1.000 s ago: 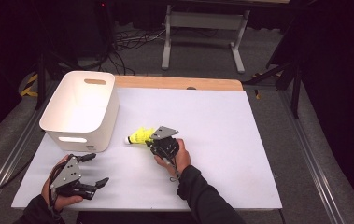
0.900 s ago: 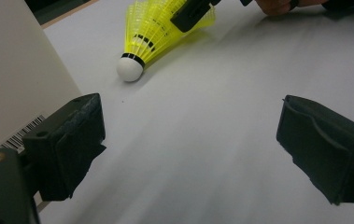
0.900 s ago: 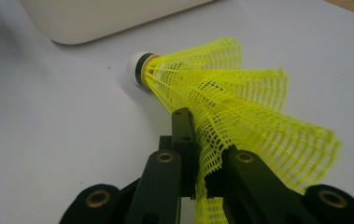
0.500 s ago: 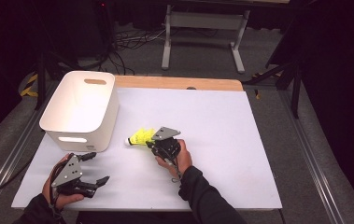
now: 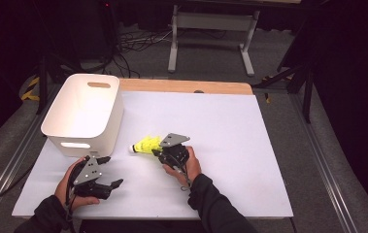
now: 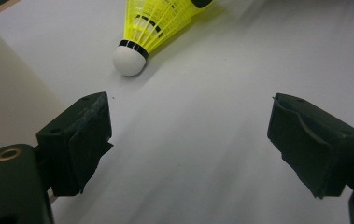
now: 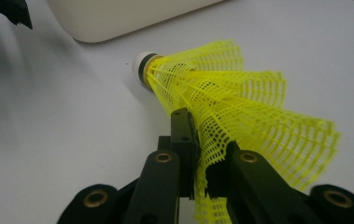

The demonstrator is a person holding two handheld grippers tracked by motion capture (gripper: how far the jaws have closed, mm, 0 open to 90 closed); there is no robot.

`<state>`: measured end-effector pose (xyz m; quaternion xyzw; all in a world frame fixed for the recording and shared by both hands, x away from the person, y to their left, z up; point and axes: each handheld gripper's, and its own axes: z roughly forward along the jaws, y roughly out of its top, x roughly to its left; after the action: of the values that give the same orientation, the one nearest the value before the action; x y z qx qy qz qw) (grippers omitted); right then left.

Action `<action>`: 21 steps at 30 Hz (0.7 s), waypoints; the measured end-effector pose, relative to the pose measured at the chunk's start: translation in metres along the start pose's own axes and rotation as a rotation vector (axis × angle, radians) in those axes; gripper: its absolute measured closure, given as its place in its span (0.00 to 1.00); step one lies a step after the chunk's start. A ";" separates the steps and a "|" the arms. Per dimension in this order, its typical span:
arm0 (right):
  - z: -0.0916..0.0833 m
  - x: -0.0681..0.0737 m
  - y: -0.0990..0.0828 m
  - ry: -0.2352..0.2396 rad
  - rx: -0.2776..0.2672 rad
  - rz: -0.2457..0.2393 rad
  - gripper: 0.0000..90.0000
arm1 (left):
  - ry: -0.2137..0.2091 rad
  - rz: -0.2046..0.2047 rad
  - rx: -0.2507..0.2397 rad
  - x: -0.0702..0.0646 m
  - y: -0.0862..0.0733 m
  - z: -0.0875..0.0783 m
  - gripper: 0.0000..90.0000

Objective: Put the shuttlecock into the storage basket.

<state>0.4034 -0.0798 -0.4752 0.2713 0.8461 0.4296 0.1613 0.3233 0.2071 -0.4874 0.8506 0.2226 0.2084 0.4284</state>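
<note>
The right gripper (image 7: 198,158) pinches the mesh skirt of the yellow shuttlecock (image 7: 221,107) between nearly closed jaws, just beside the front wall of the white bin (image 5: 82,116). The thin mesh may crumple or slip out, since the grip is only at its edge. The left gripper (image 6: 188,140), jaws wide with nothing between them and just closing slightly, could knock the cork.

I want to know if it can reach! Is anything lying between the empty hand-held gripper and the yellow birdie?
No. In the left gripper view, only bare white table lies between the left hand-held gripper and the shuttlecock.
</note>
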 end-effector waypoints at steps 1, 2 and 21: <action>0.000 0.000 0.000 0.005 0.001 0.002 0.93 | -0.004 -0.008 -0.007 0.000 0.000 -0.001 0.16; 0.000 -0.001 0.000 0.014 0.002 0.005 0.92 | -0.004 -0.008 -0.007 0.000 0.000 -0.001 0.15; 0.006 0.004 0.004 0.106 0.038 -0.057 0.61 | -0.006 -0.015 -0.042 0.000 -0.006 -0.011 0.14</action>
<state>0.4041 -0.0715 -0.4758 0.2271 0.8687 0.4225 0.1233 0.3160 0.2169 -0.4863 0.8403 0.2229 0.2072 0.4485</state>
